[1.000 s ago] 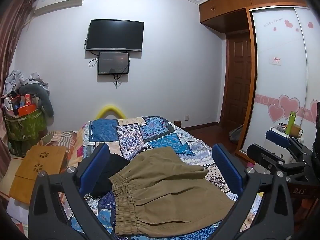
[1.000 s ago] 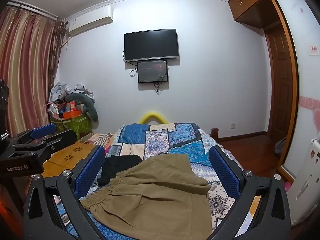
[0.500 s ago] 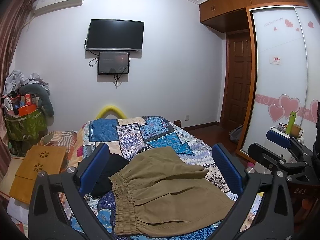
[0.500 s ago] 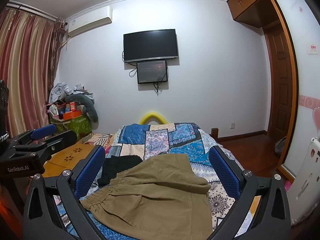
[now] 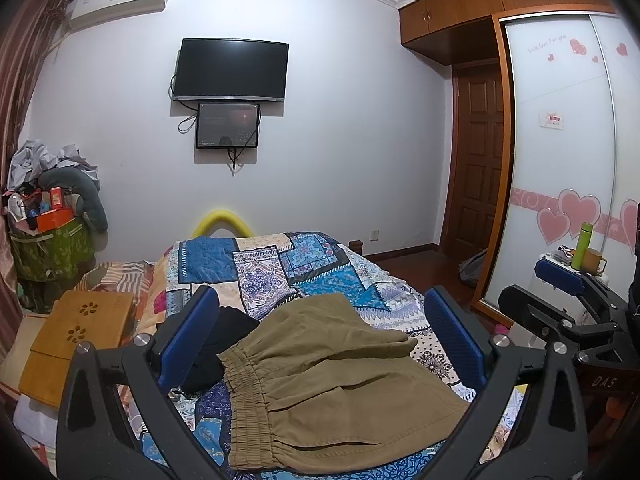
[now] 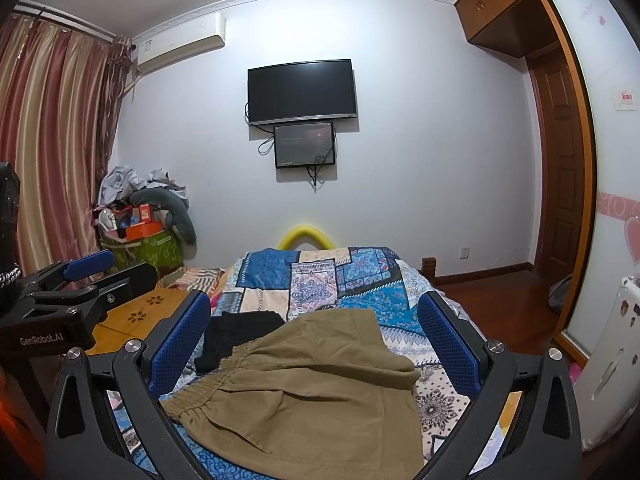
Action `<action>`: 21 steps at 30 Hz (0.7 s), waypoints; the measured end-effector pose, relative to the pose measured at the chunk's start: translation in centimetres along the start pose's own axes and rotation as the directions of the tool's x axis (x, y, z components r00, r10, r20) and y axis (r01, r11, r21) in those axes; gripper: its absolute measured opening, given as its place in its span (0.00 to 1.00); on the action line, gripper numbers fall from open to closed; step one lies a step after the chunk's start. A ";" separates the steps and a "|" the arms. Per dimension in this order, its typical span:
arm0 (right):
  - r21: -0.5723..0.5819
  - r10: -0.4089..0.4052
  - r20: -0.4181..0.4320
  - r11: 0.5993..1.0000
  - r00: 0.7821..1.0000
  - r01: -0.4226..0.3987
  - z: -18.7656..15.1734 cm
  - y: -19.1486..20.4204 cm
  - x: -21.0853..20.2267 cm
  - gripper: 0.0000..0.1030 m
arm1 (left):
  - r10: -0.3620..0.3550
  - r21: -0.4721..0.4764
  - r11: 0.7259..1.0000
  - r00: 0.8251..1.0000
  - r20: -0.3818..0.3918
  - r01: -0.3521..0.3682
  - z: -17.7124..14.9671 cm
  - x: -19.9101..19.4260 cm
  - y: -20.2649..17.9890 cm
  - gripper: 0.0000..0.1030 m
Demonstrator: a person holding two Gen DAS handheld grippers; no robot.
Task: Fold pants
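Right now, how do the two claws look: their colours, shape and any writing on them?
Both are alike. The left claw and right claw have a black Y-shaped frame with silver screws. Each finger carries a flat blue textured pad. The left claw's body reads "GenRobot.AI" in the right view; the right claw's body shows "DAS" in the left view. No cables or sleeves show.

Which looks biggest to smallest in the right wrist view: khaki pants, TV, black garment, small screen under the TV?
1. Khaki pants, though they lie nearest the camera, which inflates them.
2. TV.
3. Black garment and small screen: look alike in area, and the pants hide part of the garment, so unranked.
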State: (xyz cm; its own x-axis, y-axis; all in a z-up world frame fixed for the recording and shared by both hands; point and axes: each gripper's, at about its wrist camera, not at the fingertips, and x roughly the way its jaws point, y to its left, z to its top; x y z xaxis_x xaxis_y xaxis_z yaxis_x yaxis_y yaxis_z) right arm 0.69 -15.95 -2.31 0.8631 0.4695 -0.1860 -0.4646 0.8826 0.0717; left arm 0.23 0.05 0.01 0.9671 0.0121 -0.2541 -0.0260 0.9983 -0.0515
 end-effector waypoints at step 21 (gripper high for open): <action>-0.007 -0.007 0.001 1.000 1.000 0.007 0.3 0.2 -0.1 1.00 | 0.003 -0.003 1.000 1.000 0.001 -0.003 -0.2 0.1 0.1 1.00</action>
State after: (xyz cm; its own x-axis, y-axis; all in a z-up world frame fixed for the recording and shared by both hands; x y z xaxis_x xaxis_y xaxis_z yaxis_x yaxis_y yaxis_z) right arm 0.53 -15.80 -2.02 0.8666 0.4633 -0.1855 -0.4599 0.8857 0.0640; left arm 0.27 0.13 -0.17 0.9672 0.0155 -0.2536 -0.0301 0.9981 -0.0539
